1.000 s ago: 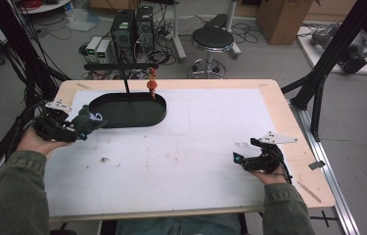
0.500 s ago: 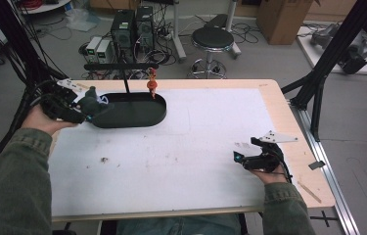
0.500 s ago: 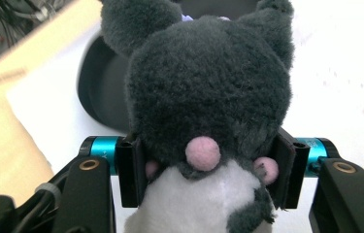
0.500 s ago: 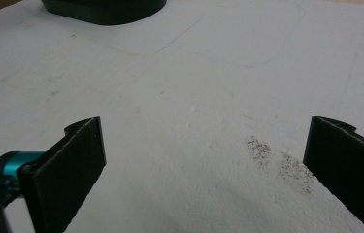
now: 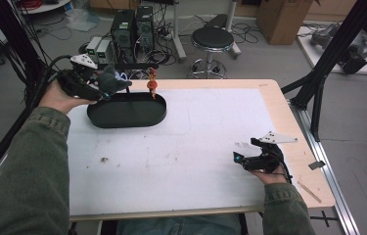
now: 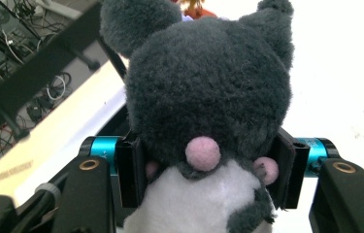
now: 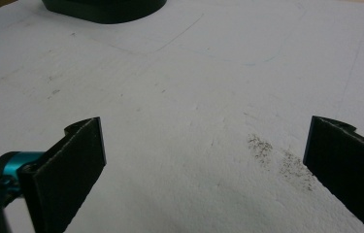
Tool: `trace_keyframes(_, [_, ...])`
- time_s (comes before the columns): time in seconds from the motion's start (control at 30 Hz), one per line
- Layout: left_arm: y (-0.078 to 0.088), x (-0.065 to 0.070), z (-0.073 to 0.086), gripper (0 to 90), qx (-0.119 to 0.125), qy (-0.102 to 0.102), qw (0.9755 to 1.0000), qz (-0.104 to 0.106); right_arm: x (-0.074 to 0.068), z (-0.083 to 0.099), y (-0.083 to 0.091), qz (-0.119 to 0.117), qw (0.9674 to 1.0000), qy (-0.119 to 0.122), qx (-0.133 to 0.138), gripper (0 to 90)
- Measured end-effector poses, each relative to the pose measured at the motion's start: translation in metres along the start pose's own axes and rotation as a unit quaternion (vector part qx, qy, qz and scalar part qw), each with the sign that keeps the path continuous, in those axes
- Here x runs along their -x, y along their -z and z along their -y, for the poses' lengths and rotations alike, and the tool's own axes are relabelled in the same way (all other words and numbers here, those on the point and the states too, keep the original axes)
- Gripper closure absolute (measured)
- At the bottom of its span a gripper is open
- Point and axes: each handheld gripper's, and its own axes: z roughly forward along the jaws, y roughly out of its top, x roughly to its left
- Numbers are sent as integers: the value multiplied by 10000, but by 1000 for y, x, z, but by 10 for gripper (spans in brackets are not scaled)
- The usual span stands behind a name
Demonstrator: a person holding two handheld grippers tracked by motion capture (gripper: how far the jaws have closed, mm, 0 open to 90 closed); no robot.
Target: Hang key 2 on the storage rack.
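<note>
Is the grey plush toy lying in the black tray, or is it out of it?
Out. The left gripper holds the plush toy above the black tray's rim, its fingers pressing both sides.

Your left gripper [image 5: 103, 89] holds the toy [image 5: 108, 81] above the tray's [image 5: 127, 116] back-left rim; your right gripper [image 5: 242, 159] sits far right.

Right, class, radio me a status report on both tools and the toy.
Left tool shut on plush, above tray rim. Right tool open, empty, low over table. Orange figure beside tray.
</note>
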Motion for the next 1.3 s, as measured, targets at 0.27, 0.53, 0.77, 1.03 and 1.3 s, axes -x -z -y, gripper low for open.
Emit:
trace_keyframes(0.27, [-13, -9, -6, 438, 186, 126, 9997, 26, 1, 0, 0, -39, 10000, -9, 0, 5])
trace_keyframes(0.53, [-23, -9, -8, 438, 233, 160, 9996, 1, 2, 0, -2, -87, 10000, -14, -27, 4])
trace_keyframes(0.77, [-35, -13, -3, 439, 438, 355, 9984, -1, 2, 0, -4, -109, 9999, 22, -54, 5])
trace_keyframes(1.03, [-52, -12, 4, 438, 236, 486, 9984, -158, 0, 1, 0, -102, 9999, 9, -24, 4])
trace_keyframes(1.3, [-50, -16, 8, 437, 206, 646, 9975, -203, 2, 1, -2, -169, 9998, -1, -42, 5])
